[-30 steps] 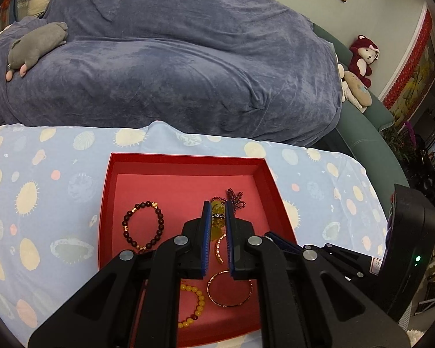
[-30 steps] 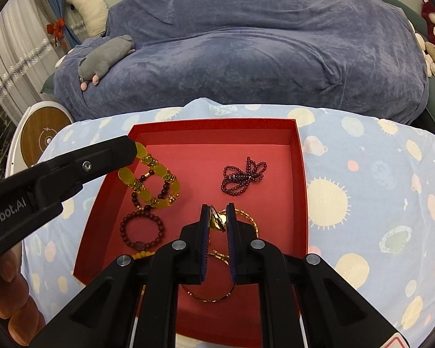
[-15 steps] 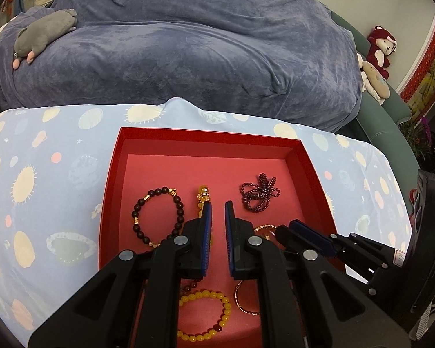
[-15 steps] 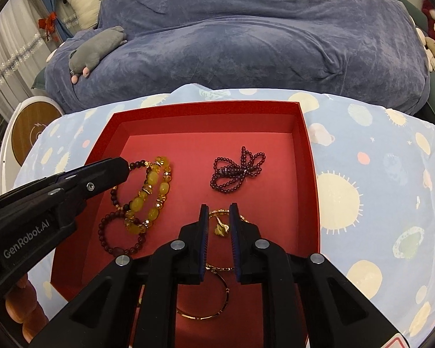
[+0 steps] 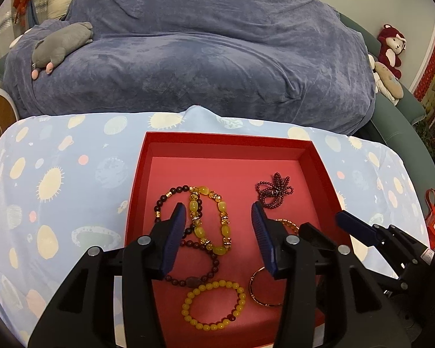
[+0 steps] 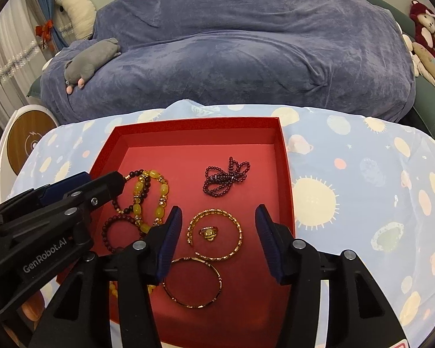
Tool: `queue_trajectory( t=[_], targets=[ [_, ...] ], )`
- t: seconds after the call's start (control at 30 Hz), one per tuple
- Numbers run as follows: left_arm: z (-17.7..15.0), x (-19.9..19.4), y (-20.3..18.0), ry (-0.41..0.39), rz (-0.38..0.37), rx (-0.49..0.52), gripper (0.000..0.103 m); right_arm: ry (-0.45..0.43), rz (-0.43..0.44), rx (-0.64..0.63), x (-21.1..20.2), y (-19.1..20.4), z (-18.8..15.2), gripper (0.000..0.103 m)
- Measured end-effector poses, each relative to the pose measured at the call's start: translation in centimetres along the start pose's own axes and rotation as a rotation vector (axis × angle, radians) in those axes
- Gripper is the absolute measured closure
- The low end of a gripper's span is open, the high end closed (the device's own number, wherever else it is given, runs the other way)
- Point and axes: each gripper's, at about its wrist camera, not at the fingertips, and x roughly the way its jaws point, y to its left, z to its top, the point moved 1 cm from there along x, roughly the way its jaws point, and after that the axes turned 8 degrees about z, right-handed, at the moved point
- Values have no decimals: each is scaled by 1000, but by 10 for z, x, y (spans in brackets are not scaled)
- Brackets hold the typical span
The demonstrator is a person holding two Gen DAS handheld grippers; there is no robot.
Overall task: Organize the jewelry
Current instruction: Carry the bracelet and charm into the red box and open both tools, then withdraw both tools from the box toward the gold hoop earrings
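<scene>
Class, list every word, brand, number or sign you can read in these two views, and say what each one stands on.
"GenRobot.AI": white letters on the black body of the left tool, seen in the right wrist view.
White label on the right tool, left wrist view: print too small to read.
Red bag at the right edge: nothing legible.

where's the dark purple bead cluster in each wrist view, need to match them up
Left wrist view: the dark purple bead cluster lies right of centre in the red tray, just beyond the right fingertip.
Right wrist view: the cluster sits near the picture's middle, beyond the gold chain bracelet.
Shared landmark: the grey plush toy on the blue blanket, upper left in both views.
</scene>
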Motion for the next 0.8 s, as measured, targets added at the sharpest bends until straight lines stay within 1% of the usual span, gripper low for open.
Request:
queue_trajectory(
  t=[0.17, 0.4, 0.67, 0.8],
  targets=[
    [-6, -15, 5, -9, 2, -3, 58, -15, -2, 0, -19, -2, -3, 52],
    [-23, -36, 8, -4, 7, -6, 58, -20, -2, 14, -43, -2, -18, 52],
    [-46, -58, 7, -1, 2, -7, 57, -16, -11, 21, -65, -2, -42, 52],
    [-60, -69, 11, -2, -6, -16, 54, -12, -23, 21, -76, -6, -59, 52]
  ],
)
